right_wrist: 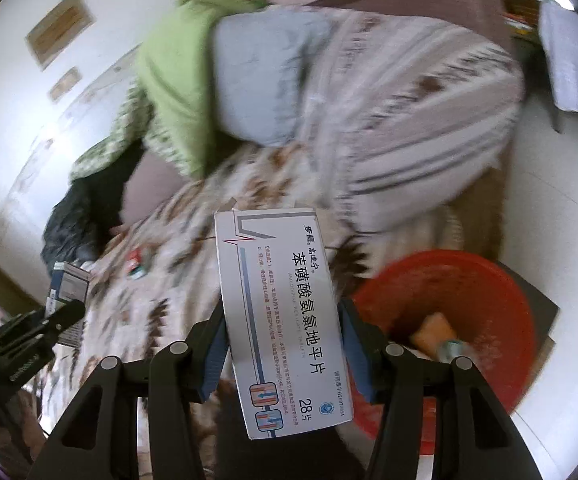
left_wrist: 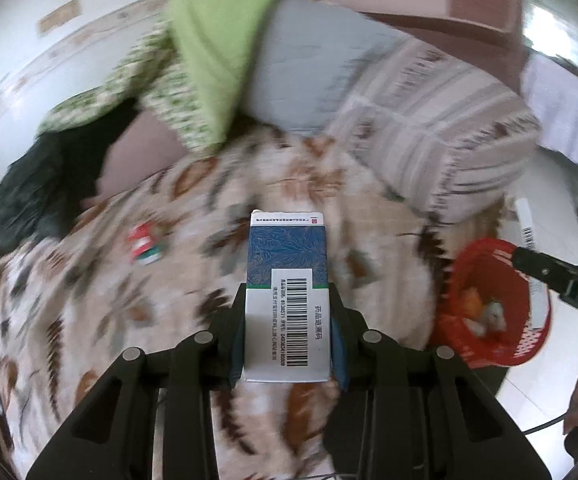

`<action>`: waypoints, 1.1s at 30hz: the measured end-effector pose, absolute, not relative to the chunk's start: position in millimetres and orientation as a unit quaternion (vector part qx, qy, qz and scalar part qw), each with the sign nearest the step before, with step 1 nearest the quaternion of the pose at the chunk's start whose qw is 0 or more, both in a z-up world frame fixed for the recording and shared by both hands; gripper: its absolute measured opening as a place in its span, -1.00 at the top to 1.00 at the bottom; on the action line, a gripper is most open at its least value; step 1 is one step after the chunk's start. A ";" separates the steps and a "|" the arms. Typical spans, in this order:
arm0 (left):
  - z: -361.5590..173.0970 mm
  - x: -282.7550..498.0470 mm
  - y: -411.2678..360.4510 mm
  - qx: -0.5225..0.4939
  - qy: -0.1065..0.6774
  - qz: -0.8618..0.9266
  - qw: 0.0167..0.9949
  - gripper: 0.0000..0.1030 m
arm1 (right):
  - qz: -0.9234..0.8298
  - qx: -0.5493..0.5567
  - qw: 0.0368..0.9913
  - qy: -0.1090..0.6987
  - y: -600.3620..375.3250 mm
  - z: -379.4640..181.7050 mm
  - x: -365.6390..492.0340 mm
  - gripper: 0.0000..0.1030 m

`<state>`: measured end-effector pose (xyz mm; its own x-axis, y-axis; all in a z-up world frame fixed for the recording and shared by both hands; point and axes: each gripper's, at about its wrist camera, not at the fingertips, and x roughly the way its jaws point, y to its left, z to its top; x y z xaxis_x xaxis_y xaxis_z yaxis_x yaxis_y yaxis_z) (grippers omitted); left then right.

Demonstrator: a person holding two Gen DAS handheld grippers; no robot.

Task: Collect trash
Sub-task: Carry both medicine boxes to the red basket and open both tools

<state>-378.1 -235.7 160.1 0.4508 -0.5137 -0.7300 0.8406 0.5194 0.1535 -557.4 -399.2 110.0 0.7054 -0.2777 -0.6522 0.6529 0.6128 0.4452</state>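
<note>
Cardboard, blue-and-white box (left_wrist: 288,280): clamped between the pads of the left gripper (left_wrist: 288,320), barcode face up, over the patterned bedspread (left_wrist: 129,340).
Hidden on it: its near end sits down between the fingers; the small print beside the barcode is too fine to read.
Long axis: runs straight away from the left wrist camera, along the fingers, far end free in the air.
White tablet box (right_wrist: 281,320): pinched at its sides by the right gripper (right_wrist: 283,344), printed face up.
Its axis: lengthwise away from the camera, leaning slightly left at the far end; near corner cut by the fingers.
Red basket (right_wrist: 489,280): just right of the white box, off the bed's edge; orange and pale scraps inside, blurred.
Small red-and-green wrapper (left_wrist: 144,246): lies on the bedspread, left of the blue box; too smeared to identify.
Beyond: striped pillow (left_wrist: 429,128), green cloth (left_wrist: 217,40) and dark heap (left_wrist: 29,196), all motion-blurred.
</note>
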 end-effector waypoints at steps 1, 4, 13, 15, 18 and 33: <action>158.1 -385.3 -247.0 0.264 0.316 -0.427 0.805 0.36 | -0.282 0.350 0.851 0.271 -405.3 106.0 -566.2 -0.08; 152.3 -406.7 -275.9 0.277 0.318 -0.458 0.783 0.36 | -0.310 0.353 0.840 0.272 -416.8 97.4 -586.6 -0.08; 129.7 -461.4 -349.8 0.303 0.341 -0.539 0.708 0.36 | -0.358 0.367 0.815 0.271 -440.3 80.7 -629.9 -0.08; 126.3 -467.8 -358.5 0.306 0.341 -0.547 0.700 0.36 | -0.366 0.368 0.811 0.269 -444.6 80.3 -635.4 -0.08; 121.0 -475.7 -370.8 0.307 0.347 -0.558 0.688 0.36 | -0.371 0.371 0.808 0.267 -450.1 79.7 -640.4 -0.08; 106.1 -481.4 -394.6 0.286 0.355 -0.586 0.670 -0.57 | -0.377 0.401 0.792 0.262 -469.1 61.5 -648.8 -0.45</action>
